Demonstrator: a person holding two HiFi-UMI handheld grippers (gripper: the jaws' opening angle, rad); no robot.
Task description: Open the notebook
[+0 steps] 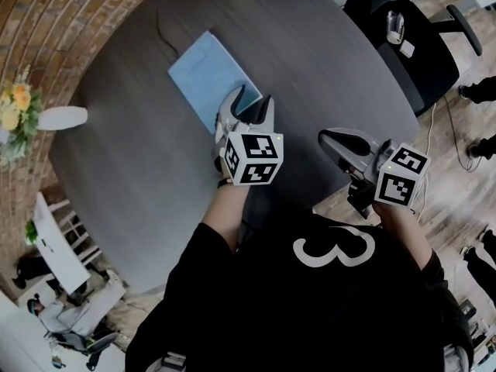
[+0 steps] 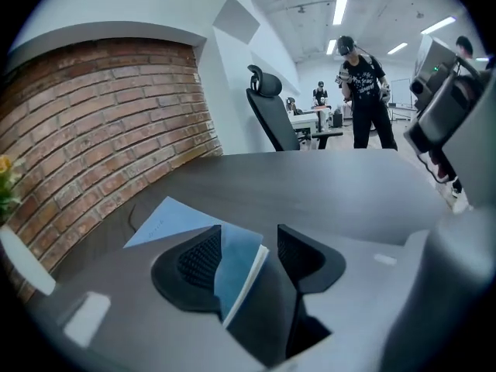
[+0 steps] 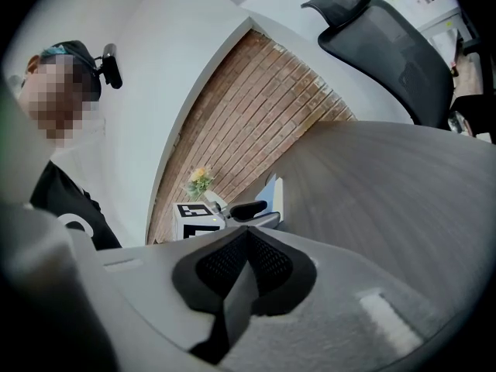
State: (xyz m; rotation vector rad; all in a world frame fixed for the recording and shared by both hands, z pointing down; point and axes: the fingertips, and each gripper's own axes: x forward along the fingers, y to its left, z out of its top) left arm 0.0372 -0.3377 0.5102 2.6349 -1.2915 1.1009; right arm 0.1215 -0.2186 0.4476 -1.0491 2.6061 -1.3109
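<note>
**benchrat:** Two grippers but only one looks busy. Why is the left gripper (image 1: 249, 105) parked right on the corner of the notebook (image 1: 203, 70)?

**hingefan:** My guess is the corner is where a cover is easiest to catch. The notebook lies flat and closed on the dark round table (image 1: 333, 68), out toward the far side, with its near corner pointing at the person. The left gripper's jaws are spread wide with that corner sitting between them. It's closer to one pad, but neither pad is pressing on it, so there's no grip yet.

**benchrat:** It's got the whole thickness in there though, cover and pages?

**hingefan:** Looks like it. You can see the white page edges under the blue cover in the left gripper view. Close now and it'd probably lift the whole book, so I'd want only the cover between the pads.

**benchrat:** And the right gripper (image 1: 328, 138)?

**hingefan:** Jaws are together with nothing in them, and it hangs near the table's edge, well apart from the notebook. Could pin the book down later, I reckon.
</note>
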